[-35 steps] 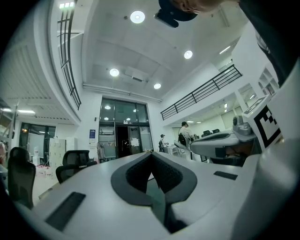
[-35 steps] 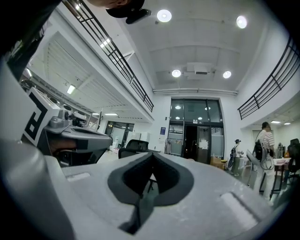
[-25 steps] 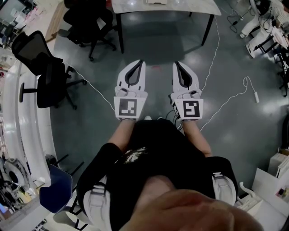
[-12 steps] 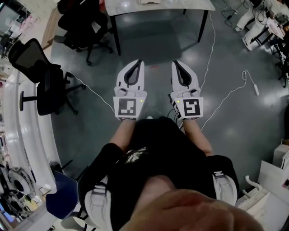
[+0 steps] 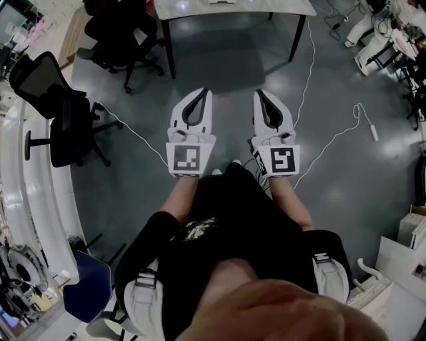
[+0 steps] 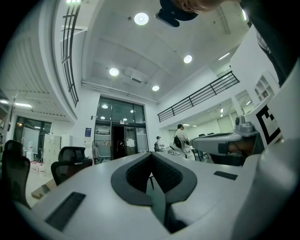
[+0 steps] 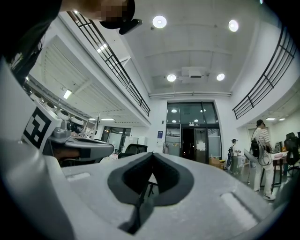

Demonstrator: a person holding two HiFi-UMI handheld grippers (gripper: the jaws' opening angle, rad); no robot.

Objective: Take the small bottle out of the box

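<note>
No box or small bottle shows in any view. In the head view my left gripper (image 5: 204, 93) and right gripper (image 5: 261, 94) are held side by side in front of the person's body, above the grey floor. Both point toward a white table (image 5: 233, 9). Each has its jaws closed tip to tip with nothing between them. The left gripper view shows the left gripper (image 6: 151, 155) shut and aimed level into a large hall. In the right gripper view the right gripper (image 7: 152, 154) is likewise shut and empty.
Black office chairs (image 5: 58, 110) stand at the left and near the table (image 5: 123, 30). White cables (image 5: 313, 73) trail over the floor. A curved white counter (image 5: 30, 200) runs along the left edge. People (image 7: 260, 140) stand far off in the hall.
The head view has shifted slightly, so the surroundings slide a little. Both grippers stay shut in the same place before the body.
</note>
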